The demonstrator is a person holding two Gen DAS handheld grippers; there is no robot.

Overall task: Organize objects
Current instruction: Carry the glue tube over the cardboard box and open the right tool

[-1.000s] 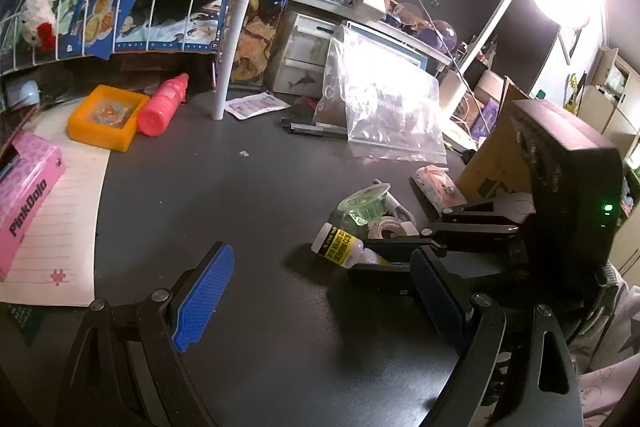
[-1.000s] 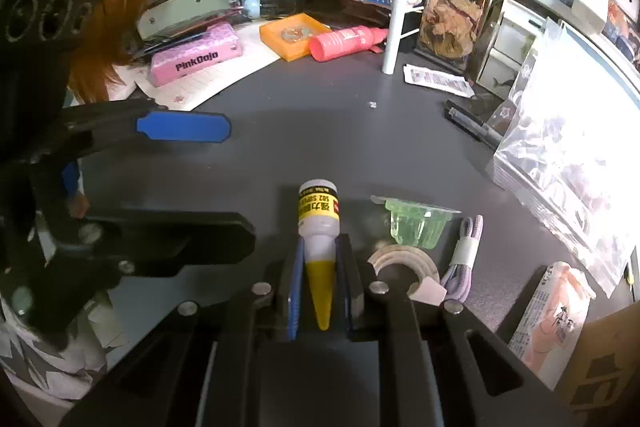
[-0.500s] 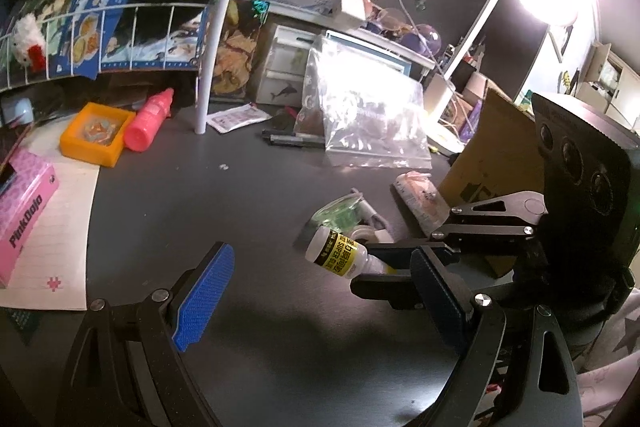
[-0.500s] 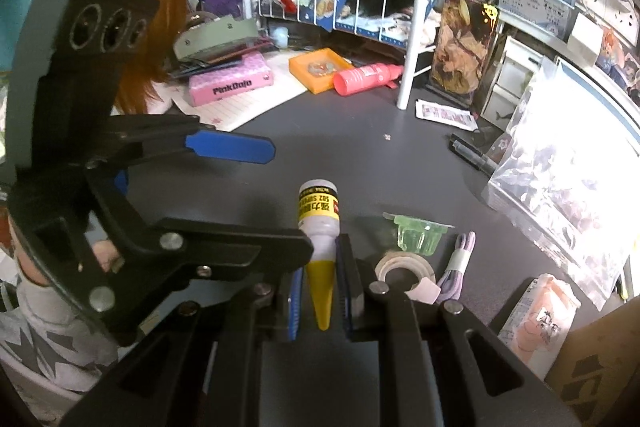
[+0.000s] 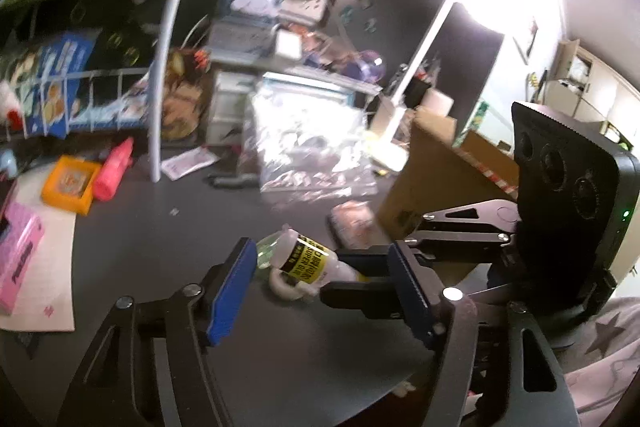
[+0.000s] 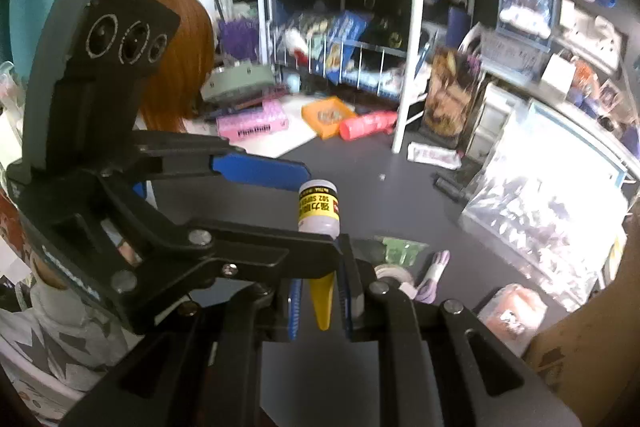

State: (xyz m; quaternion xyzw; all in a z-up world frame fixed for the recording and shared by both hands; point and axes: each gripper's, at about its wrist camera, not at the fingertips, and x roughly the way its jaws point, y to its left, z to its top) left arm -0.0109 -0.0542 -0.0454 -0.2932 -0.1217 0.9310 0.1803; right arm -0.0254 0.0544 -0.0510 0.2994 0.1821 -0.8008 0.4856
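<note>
My right gripper (image 6: 320, 301) is shut on a small super glue bottle (image 6: 319, 213) with a white body, yellow-black label and yellow cone cap, held above the dark desk (image 6: 400, 203). In the left wrist view the bottle (image 5: 308, 261) lies between my left gripper's blue pads (image 5: 232, 291), and my right gripper (image 5: 360, 273) comes in from the right. My left gripper (image 5: 320, 291) is open around the bottle without touching it. In the right wrist view the left gripper (image 6: 280, 203) crosses from the left.
On the desk lie a green cup (image 6: 402, 251), a tape roll (image 6: 394, 273), a purple cable (image 6: 434, 269) and a pink packet (image 6: 510, 315). A clear plastic bag (image 5: 316, 147), cardboard box (image 5: 444, 175), orange tray (image 5: 70, 183), pink bottle (image 5: 114, 169), pink box (image 5: 18, 255) and white rack pole (image 5: 160, 75) stand further back.
My right gripper has lifted the glue bottle off the desk and brought it between my left gripper's open fingers. Both grippers have risen and come together.
</note>
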